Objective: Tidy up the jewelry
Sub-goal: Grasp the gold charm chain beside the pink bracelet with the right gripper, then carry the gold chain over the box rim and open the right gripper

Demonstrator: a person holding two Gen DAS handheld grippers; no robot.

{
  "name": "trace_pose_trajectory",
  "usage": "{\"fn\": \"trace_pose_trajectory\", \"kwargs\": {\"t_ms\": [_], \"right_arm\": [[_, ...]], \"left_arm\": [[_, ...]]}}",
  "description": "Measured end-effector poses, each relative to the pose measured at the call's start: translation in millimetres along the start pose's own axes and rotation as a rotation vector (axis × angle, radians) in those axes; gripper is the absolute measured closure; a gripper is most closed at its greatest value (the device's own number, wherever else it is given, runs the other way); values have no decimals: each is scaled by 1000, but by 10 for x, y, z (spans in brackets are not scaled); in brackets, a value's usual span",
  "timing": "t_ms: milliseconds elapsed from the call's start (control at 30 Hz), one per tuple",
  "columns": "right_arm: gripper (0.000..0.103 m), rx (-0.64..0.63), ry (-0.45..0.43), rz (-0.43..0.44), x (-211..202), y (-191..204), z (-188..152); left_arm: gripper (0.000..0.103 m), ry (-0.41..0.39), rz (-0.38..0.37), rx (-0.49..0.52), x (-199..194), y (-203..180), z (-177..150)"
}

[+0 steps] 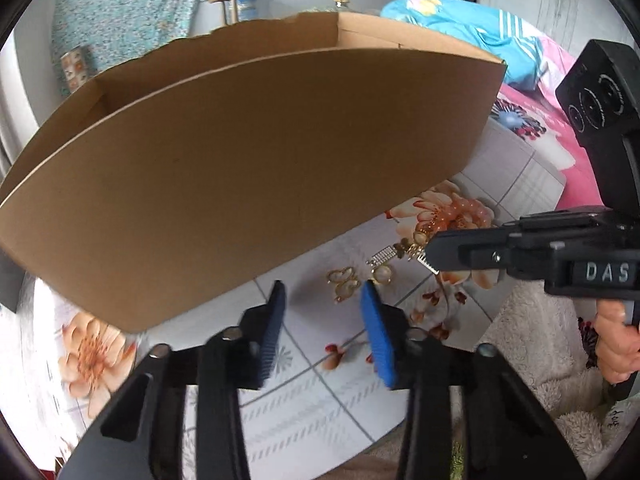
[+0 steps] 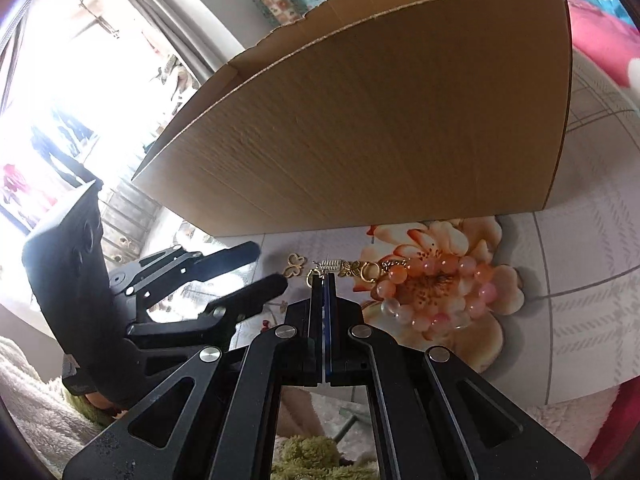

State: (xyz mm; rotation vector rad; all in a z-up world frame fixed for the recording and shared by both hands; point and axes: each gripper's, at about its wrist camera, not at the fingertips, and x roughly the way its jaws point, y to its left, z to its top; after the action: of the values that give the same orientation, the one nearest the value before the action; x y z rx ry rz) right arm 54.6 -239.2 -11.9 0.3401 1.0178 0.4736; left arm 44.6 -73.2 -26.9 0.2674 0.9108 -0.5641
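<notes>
Left gripper parted above a butterfly charm; right gripper closed (pinching nothing visible) beside a bracelet, near a cardboard box.

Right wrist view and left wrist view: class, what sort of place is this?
Probably a bedroom at home: bedding heaped behind the cardboard box, a floral tablecloth, and a fluffy rug beside it.

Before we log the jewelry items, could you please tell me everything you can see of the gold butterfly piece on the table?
The gold butterfly piece is a small open outline of shiny gold-coloured metal, two linked wing shapes with nothing filling them. It lies flat on the flowered tablecloth, just in front of the cardboard box, apart from the pearl piece beside it. The left gripper points at it with blue pads apart on either side, not pressing it. In the right wrist view it shows again, untouched.
</notes>
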Motion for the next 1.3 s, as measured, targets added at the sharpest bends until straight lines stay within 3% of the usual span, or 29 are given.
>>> {"fn": "trace_pose_trajectory", "kwargs": {"t_ms": [367,533,833,1067,1300], "right_arm": [[103,0,-3,34,-31,-110,-43],[103,5,-15,47,-60,-153,-23],[103,-3,-59,48,-234,-197,36],[103,-26,-82,60,-350,-197,-12],[103,-101,-157,163,-737,24,76]], "left_arm": [[74,45,-5,68,146,-126,153],[88,52,-10,105,169,-183,187],[88,53,4,123,182,-243,223],[88,21,4,113,-39,-237,185],[88,-94,-85,57,-630,-227,383]]}}
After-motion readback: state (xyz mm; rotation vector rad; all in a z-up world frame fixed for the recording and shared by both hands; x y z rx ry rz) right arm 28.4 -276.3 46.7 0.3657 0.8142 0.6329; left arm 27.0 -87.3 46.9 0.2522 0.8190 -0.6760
